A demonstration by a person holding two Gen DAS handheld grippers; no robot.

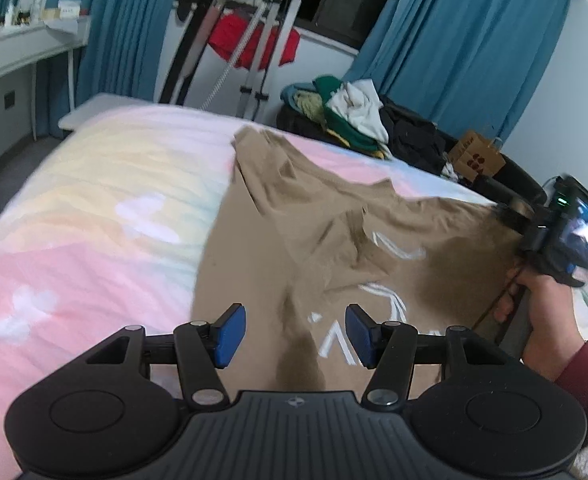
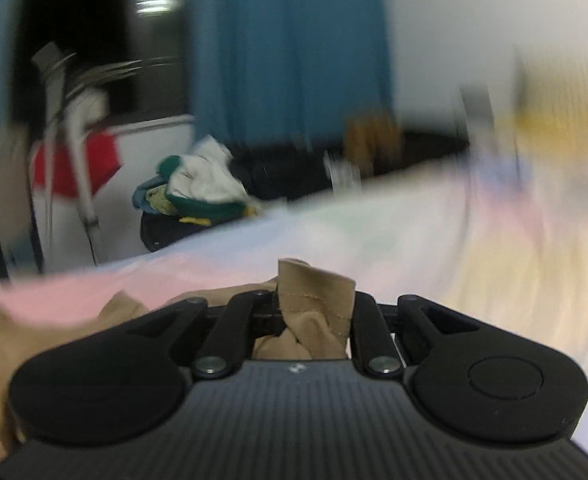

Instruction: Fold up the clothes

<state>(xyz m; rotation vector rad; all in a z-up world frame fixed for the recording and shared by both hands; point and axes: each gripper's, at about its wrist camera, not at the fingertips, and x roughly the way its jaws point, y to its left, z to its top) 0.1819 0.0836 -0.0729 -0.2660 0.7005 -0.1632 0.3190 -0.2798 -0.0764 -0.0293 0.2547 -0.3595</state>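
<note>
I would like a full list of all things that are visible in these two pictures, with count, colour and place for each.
tan cotton T-shirt with white print: one, tan, spread crumpled on the bed
pastel bed cover: one, pink, yellow and pale blue, under the T-shirt
pile of mixed clothes: one, green, white and dark, beyond the bed
blue curtains: two, blue, beside the dark window
red cloth: one, red, on the metal drying rack
brown paper bag: one, brown, right of the pile
white desk: one, white, far left
left gripper: one, black with blue pads, open above the T-shirt
right gripper: one, black, shut on the T-shirt's hem
hand: one, with dark red sleeve, holding the right gripper
</note>
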